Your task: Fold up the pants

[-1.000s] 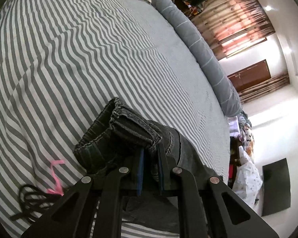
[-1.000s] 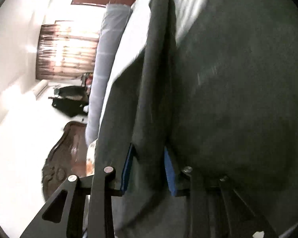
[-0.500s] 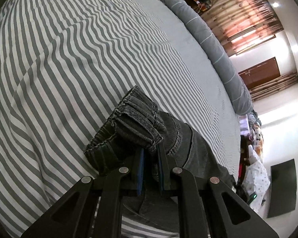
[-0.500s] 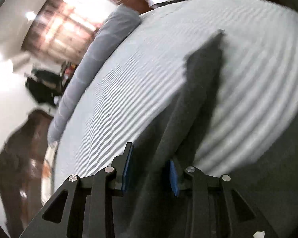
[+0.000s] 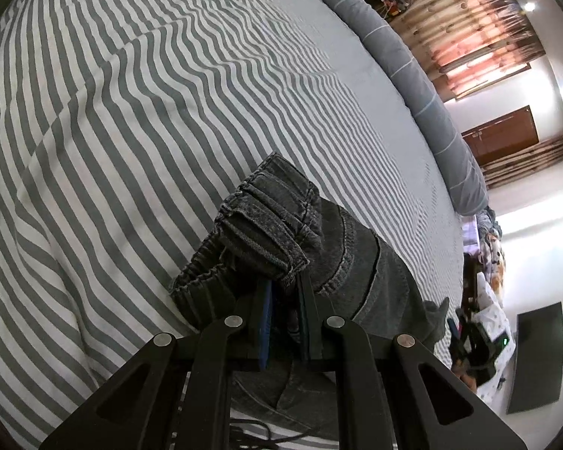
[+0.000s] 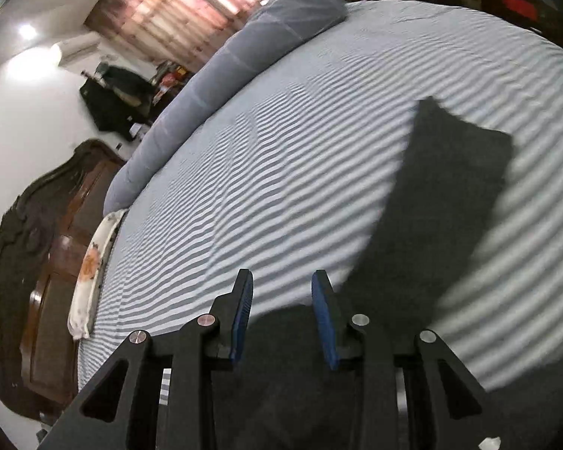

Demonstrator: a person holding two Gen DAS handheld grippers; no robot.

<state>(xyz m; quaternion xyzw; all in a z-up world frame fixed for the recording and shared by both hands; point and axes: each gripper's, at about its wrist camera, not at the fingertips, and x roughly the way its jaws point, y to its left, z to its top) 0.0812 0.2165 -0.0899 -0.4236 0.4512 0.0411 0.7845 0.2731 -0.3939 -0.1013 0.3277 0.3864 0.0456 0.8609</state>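
Observation:
Dark grey denim pants [image 5: 304, 240] lie bunched on the striped bed sheet [image 5: 150, 112]. My left gripper [image 5: 285, 292] is shut on the elastic waistband, which folds over its fingertips. In the right wrist view the pants [image 6: 443, 187] stretch flat over the sheet [image 6: 281, 150] towards the far right, leg end away from me. My right gripper [image 6: 281, 292] is open with nothing between its blue pads, just above the near edge of the dark cloth.
A long grey bolster [image 5: 413, 75] runs along the bed's far edge; it also shows in the right wrist view [image 6: 225, 67]. A dark wooden headboard [image 6: 30, 262] and a floral pillow [image 6: 90, 273] are at the left. Clutter and a dark mat [image 5: 536, 356] are beyond the bed.
My right gripper has let go of the pants and opened; the leg now lies flat on the sheet. My left gripper has carried the waistband further across the bed.

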